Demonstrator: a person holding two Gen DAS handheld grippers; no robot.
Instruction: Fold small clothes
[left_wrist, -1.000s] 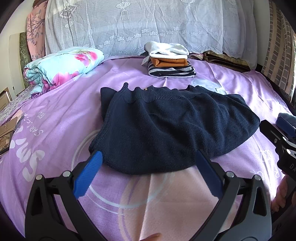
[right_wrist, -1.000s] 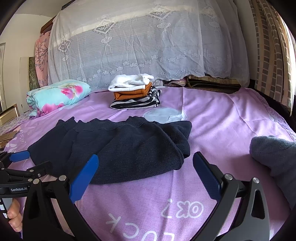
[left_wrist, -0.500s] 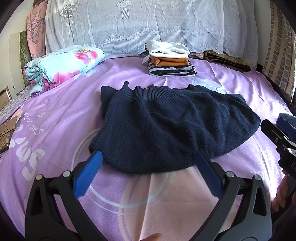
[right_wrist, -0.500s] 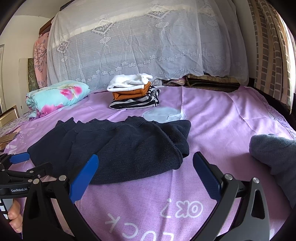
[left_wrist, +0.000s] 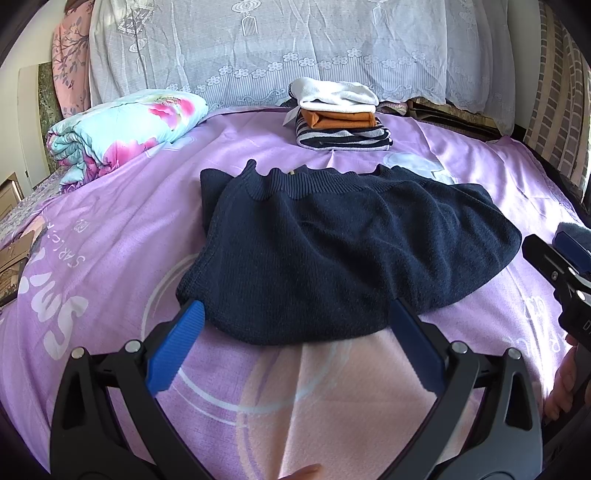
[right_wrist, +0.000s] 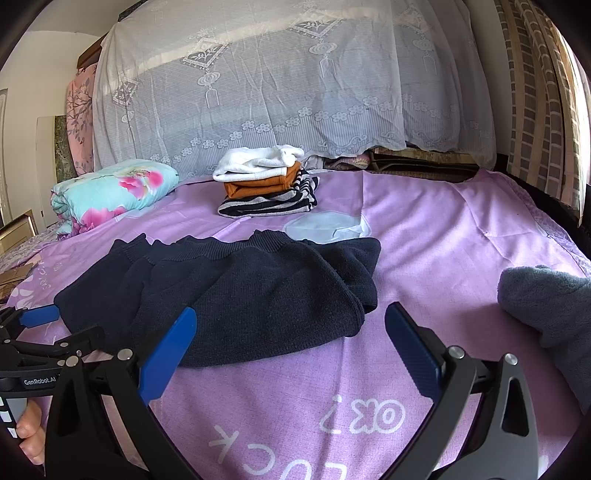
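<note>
Three folded pieces sit stacked (left_wrist: 338, 114) at upper centre of the bed (left_wrist: 110, 236), so that part looks done. Next up, I reckon, is the dark navy knit sweater (left_wrist: 332, 258), mid-frame and only partly folded. Left tool (left_wrist: 295, 343) and right tool (right_wrist: 291, 343) both hang released, holding nothing, at its near hem. Grey fleece garment (right_wrist: 546, 306) waits at right.

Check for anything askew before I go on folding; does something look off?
Only the dark knit sweater: it lies rumpled, its right side bunched over itself. The folded stack behind is neat.
</note>
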